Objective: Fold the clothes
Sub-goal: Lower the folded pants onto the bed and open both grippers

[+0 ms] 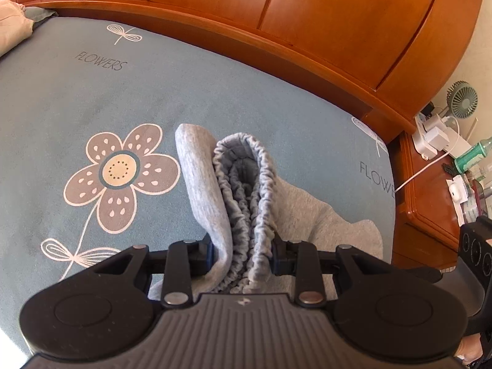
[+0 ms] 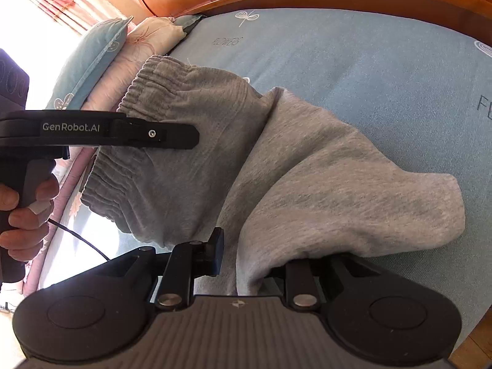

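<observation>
Grey sweatpants [image 2: 307,169] lie bunched on the blue flowered bed sheet [image 2: 369,61]. In the left wrist view their gathered elastic waistband [image 1: 243,190] stands up folded, and my left gripper [image 1: 242,255] is shut on it, a pad pressing each side. The right wrist view shows that gripper side-on [image 2: 192,136] at the waistband, with a hand [image 2: 24,215] on its handle. My right gripper [image 2: 246,258] is shut on a fold of the pants' leg end near the bed's front edge. Its left finger [image 2: 215,252] shows; cloth hides the right one.
A wooden headboard [image 1: 307,30] runs along the far side of the bed. Pillows [image 2: 123,55] are stacked at the left end. A wooden nightstand [image 1: 430,190] at the right carries a small fan [image 1: 462,100], chargers with a white cable, and a green bottle [image 1: 470,153].
</observation>
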Demonstrator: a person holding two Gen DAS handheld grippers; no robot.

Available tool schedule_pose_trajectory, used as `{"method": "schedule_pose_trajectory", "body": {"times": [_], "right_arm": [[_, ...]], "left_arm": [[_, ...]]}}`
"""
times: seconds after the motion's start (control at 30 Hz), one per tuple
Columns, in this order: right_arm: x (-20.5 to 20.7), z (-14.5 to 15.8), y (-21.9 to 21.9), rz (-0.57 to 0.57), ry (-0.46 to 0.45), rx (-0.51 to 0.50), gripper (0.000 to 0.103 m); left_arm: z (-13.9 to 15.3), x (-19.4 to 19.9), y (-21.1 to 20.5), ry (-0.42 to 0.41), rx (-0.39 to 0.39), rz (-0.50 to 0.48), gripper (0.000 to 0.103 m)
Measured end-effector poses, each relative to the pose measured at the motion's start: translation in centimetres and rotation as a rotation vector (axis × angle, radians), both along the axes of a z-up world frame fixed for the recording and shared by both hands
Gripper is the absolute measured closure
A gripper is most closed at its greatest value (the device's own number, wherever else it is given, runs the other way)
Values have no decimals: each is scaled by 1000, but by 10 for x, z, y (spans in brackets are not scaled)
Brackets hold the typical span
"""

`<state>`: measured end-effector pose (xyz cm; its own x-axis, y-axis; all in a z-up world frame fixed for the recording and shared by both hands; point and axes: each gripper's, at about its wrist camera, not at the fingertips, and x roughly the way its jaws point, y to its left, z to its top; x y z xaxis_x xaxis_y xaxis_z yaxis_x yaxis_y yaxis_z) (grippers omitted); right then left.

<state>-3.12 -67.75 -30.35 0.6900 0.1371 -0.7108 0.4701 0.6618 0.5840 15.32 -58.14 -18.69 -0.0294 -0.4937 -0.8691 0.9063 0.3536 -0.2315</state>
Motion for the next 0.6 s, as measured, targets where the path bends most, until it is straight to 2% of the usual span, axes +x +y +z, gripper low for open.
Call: {"method": "schedule_pose_trajectory", "body": {"times": [0.2, 0.37, 0.43, 0.5, 0.6], "right_arm": [[3, -9, -5, 11, 26, -11, 72], [-4, -11, -8, 13, 36, -15, 72], [-3, -12, -8, 19, 38, -17, 72], [-1, -12, -8, 21, 39, -18, 72], [-6, -12, -9, 22, 42, -15, 72]], "left_arm": [[1, 22, 5, -13, -4, 79, 69], [3, 27, 4, -75, 10, 80, 62], [4, 21, 0, -166, 32, 46, 58], [5, 9, -6, -310, 65, -11, 54], [4, -5, -9, -492, 92, -72, 54]]}}
